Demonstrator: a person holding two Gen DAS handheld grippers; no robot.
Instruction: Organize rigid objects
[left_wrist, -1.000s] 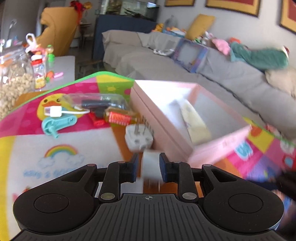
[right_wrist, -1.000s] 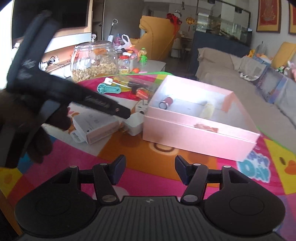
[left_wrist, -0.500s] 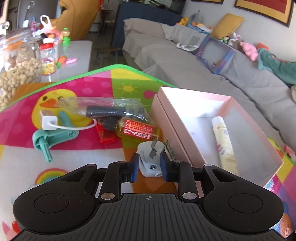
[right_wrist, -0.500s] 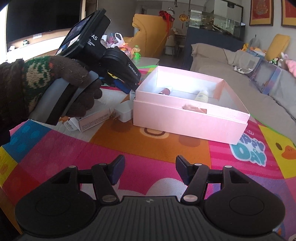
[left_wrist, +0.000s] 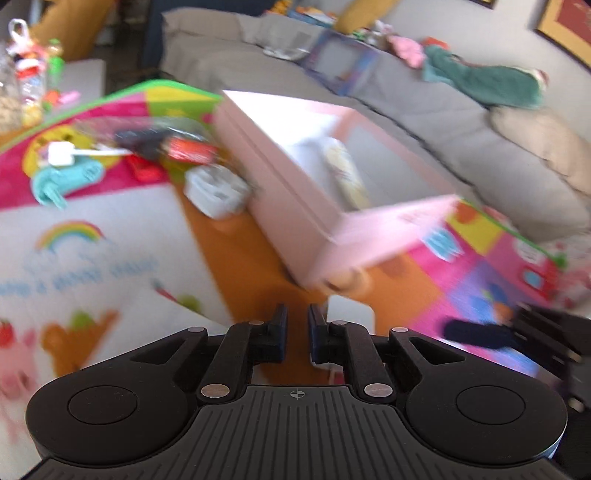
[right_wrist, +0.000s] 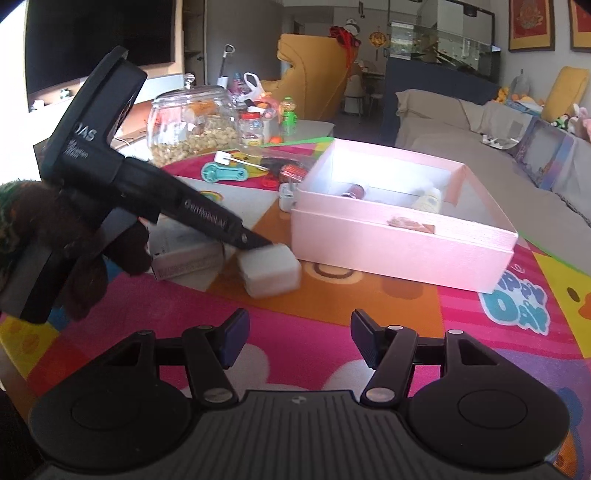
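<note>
- The right gripper (right_wrist: 297, 328) is hovering nearest the camera over the colourful mat (right_wrist: 369, 295) on the counter, fingers standing about half apart with nothing between them; it is probably waiting its turn.
- The left gripper (right_wrist: 264, 243), carried by a gloved hand (right_wrist: 74, 240), is angling down so its tip is touching the top edge of the white block (right_wrist: 269, 271).
- Its fingers have just been closing and are now sitting narrow, practically shut. In the blurred left wrist view only orange mat is showing in the gap, so it is likely nudging the block, not gripping it.
- The white block is lying just in front of the pink box (right_wrist: 402, 243), near its left corner, with a flat carton (right_wrist: 184, 254) just beside it on the left.
- The box is already holding a pale tube (right_wrist: 428, 199) and a small dark bottle (right_wrist: 352, 191), so it is serving as the collecting spot.
- A white plug (right_wrist: 287, 195) is waiting against the box's far-left wall, and a teal tool (right_wrist: 223, 172) is lying farther back.
</note>
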